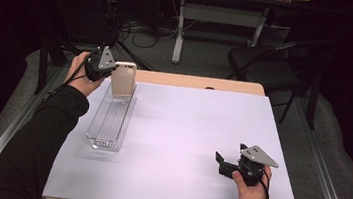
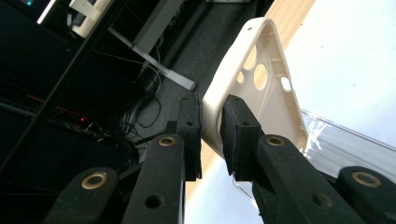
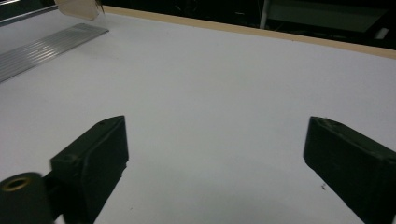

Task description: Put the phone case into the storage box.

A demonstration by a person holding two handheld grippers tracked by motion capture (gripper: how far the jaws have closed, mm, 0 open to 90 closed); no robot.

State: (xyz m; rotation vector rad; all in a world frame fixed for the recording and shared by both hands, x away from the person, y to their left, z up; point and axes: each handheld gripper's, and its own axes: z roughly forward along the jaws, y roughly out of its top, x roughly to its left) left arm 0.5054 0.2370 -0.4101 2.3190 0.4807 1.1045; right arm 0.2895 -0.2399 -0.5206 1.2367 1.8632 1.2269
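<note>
A cream phone case (image 1: 123, 79) stands upright over the far end of a clear ribbed plastic tray (image 1: 109, 122) at the left of the table. My left gripper (image 1: 109, 74) is shut on the case's edge from the left. The left gripper view has the two black pads (image 2: 236, 135) pinching the case's rim (image 2: 261, 79), camera cut-outs facing me, with the tray (image 2: 345, 144) below. My right gripper (image 1: 219, 160) rests low over the white mat at the front right, pointing left. In its own view the right gripper (image 3: 217, 135) stands open with only bare mat between the jaws.
A white mat (image 1: 186, 131) covers the wooden table, whose far edge (image 1: 196, 81) shows as a tan strip. Beyond it stand a dark chair (image 1: 269, 60) and a second table's leg (image 1: 180, 29), with cables on the floor. The tray's ribs (image 3: 42, 46) lie far left.
</note>
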